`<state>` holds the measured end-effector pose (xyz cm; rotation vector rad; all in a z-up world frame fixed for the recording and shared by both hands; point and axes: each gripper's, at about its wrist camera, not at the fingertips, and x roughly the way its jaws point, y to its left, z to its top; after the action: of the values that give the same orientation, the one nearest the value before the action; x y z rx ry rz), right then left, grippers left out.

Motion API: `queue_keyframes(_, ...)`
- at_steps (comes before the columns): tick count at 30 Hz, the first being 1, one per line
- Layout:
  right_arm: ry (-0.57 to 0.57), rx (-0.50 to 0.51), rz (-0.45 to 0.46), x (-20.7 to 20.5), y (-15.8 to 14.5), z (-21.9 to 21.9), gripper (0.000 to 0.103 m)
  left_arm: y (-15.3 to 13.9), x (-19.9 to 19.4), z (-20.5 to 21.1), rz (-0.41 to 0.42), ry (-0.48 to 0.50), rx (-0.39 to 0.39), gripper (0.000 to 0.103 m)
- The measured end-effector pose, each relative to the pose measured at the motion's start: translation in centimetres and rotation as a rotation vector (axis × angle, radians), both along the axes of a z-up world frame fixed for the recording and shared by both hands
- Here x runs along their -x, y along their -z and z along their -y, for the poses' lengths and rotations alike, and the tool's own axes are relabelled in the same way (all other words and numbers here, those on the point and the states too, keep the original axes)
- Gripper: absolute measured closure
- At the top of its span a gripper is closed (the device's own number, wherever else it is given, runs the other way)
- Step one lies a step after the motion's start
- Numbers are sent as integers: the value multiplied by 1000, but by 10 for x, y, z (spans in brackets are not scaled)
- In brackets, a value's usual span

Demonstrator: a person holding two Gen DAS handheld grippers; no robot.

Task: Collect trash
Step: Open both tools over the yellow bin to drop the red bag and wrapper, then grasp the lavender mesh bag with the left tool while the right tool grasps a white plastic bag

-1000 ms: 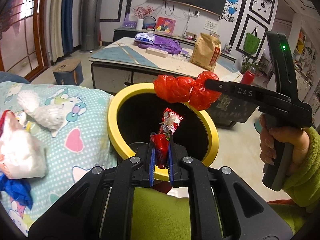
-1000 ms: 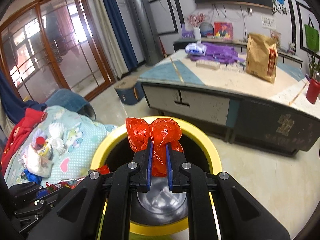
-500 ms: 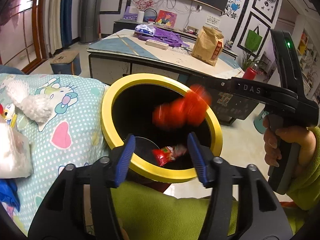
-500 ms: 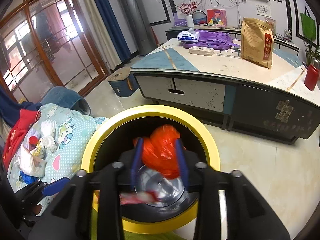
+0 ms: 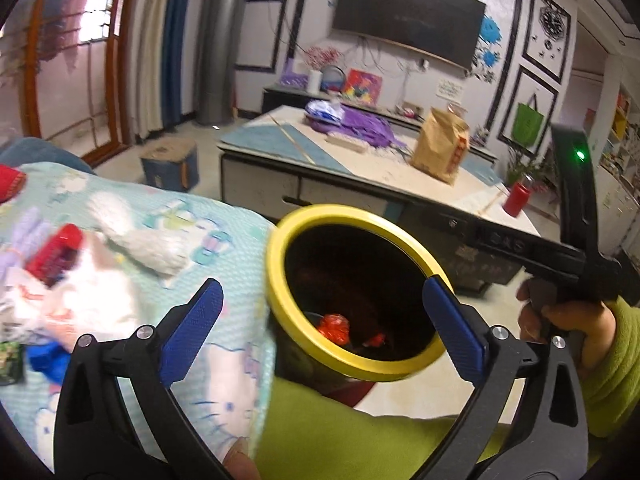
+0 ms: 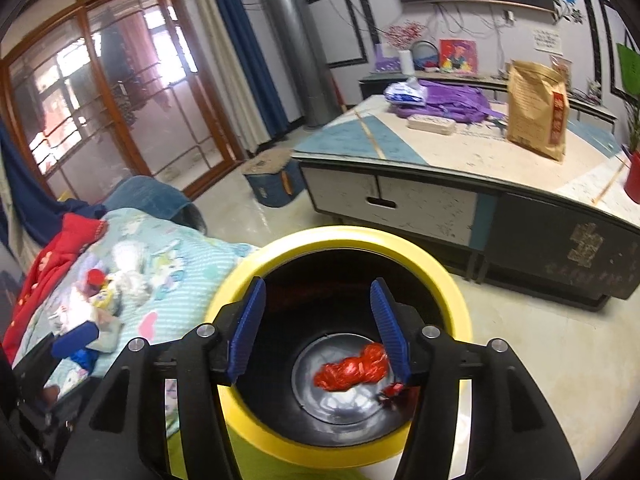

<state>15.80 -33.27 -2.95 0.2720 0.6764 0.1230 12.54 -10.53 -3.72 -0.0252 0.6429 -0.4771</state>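
A black bin with a yellow rim (image 5: 280, 276) (image 6: 344, 236) stands between the blanket and the low table. On its bottom lie a crumpled red plastic bag (image 6: 352, 368) (image 5: 334, 328) and a small red wrapper (image 6: 390, 392) (image 5: 376, 338). My left gripper (image 5: 322, 320) hangs over the bin's near left edge, its jaws opening wide with nothing between them. My right gripper (image 6: 319, 328) is above the bin's mouth, its jaws opening too, empty. More trash lies on the blanket: a white plastic bag (image 5: 92, 300), a red packet (image 5: 54, 254) and white tissue (image 5: 140, 236).
A low table (image 6: 440, 152) behind the bin carries a brown paper bag (image 6: 536, 112), purple cloth (image 6: 456, 100) and a red cup (image 5: 516, 198). A small stool (image 6: 272, 180) sits on the floor. A red garment (image 6: 60, 248) lies on the blanket's far side.
Both grippers went from shut to open. The red bag dropped from the right one and the wrapper from the left one into the bin. The left view swung toward the blanket.
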Motion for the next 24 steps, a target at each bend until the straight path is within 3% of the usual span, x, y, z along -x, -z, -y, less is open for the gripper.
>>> queue_keyframes(13, -151, -30, 129, 23, -29, -49, 32, -25, 7, -66, 86, -192, 16, 11)
queue_keyframes(24, -263, 26, 174, 32, -36, -90, 23, -34, 13, -105, 139, -293, -1, 11)
